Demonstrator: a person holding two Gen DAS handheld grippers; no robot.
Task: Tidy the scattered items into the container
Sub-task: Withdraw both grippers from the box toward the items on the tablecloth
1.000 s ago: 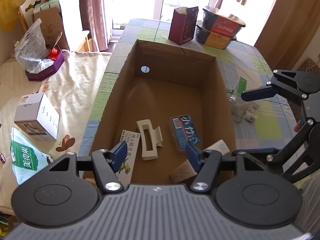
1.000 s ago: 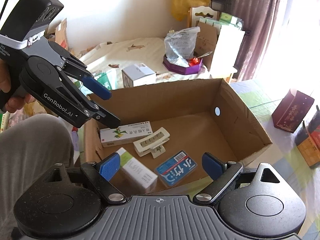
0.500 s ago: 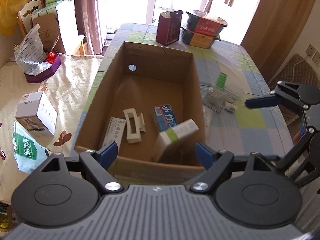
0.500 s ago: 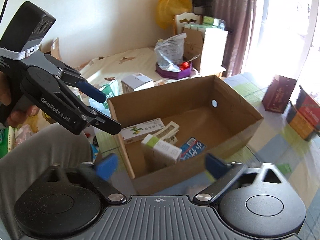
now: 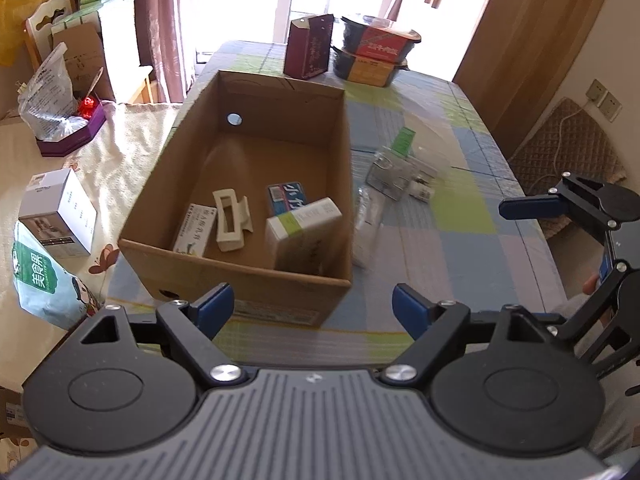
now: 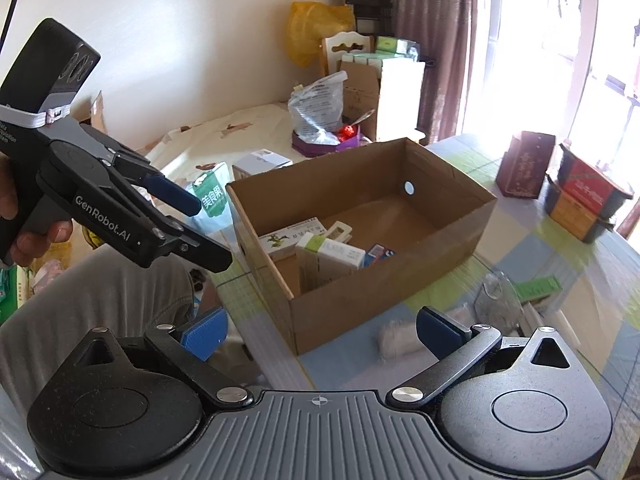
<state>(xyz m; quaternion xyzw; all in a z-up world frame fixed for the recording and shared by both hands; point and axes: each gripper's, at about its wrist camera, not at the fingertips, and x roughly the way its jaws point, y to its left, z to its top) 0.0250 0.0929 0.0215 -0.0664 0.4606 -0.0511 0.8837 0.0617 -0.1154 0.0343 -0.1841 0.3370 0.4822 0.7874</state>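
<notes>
1. The left gripper (image 5: 308, 306) has its blue-padded fingers (image 5: 212, 306) spread wide with nothing between them; it hangs above the near edge of the table, just short of the cardboard box (image 5: 240, 276)
2. The right gripper (image 6: 320, 326) is likewise wide apart and empty, held off the box's right-hand corner, with its blue pads (image 6: 438, 330) over the checked tablecloth (image 6: 532, 260)
3. In the right wrist view a hand (image 6: 28, 232) grips the left tool's handle at the left edge
4. The box stands open on the table and holds four things: a flat green-and-white packet (image 5: 195, 230) against the left wall, a cream hair claw (image 5: 230, 222) beside it, a blue-labelled pack (image 5: 286, 198) lying flat, and a white carton with a green band (image 5: 302, 232) leaning tilted against the right wall
5. Outside the box, on the cloth to its right, lie loose items not yet put away: a blurred white soft piece (image 5: 366, 236) just beside the box wall, clear plastic packaging (image 5: 390, 176), a small white bottle-like thing (image 5: 420, 190) and a green card (image 5: 403, 140)
6. At the far end of the table stand a dark red box (image 5: 308, 48) and stacked bowls (image 5: 372, 52), well apart from the scattered pieces
</notes>
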